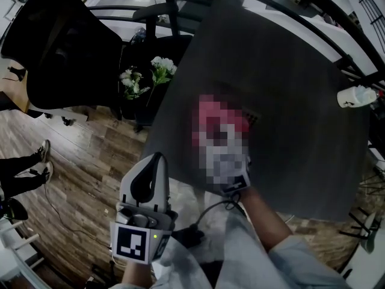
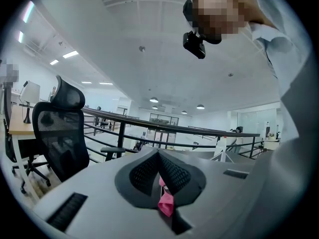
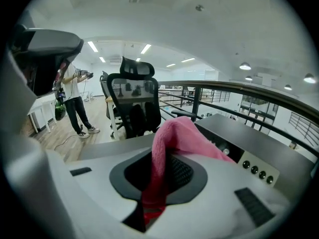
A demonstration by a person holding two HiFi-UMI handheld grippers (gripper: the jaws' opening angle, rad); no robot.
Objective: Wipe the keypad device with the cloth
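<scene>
My right gripper is shut on a pink cloth, which drapes forward from the jaws over the keypad device. The device is a pale panel with a row of small round buttons, lying on the dark table. In the head view a mosaic patch covers this gripper and the cloth; only a corner of the device shows. My left gripper is held off the table's left edge, over the wooden floor, pointing upward. Its jaws are together, with a small pink bit showing between the pads.
A black office chair and white flowers stand left of the table. A white object lies at the table's right edge. A black railing runs behind. A person stands on the floor to the left.
</scene>
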